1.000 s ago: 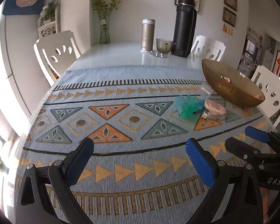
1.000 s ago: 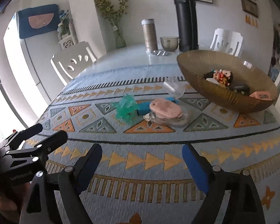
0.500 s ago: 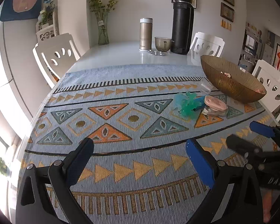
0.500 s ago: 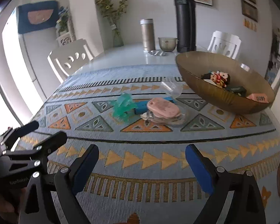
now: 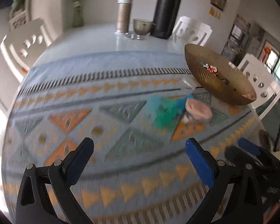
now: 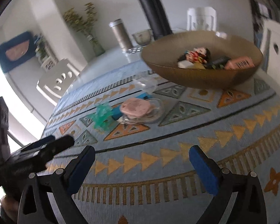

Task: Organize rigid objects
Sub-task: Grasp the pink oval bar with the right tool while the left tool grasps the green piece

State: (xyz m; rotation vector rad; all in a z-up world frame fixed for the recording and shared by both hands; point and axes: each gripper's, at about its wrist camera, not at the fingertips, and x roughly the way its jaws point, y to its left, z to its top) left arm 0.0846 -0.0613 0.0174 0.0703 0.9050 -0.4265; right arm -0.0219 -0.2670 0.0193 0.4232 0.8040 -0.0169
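Meanwhile, step: approach, as judged; nothing lifted yet.
Right tool [image 6: 141, 166]: jaws opening, nothing between them.
Left tool [image 5: 140, 158]: jaws apart, empty.
Loose items: pink case [image 6: 135, 108] and green toy [image 6: 102, 117] lie on the bench cloth [image 6: 158, 158] at the right tool's 12 o'clock, well apart from it.
Bowl [image 6: 196, 78]: at 1 o'clock, already holding several items.
Next move: probably reach forward, straddle one item, close.

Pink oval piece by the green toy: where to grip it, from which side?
Judging from the right wrist view, take the pink oval piece across its narrow width at mid-length, coming from above and the near side. It lies flat on top of a clear plastic shell, with the green toy close on its left and the bowl behind, so the near side looks freest. Both grippers are empty.
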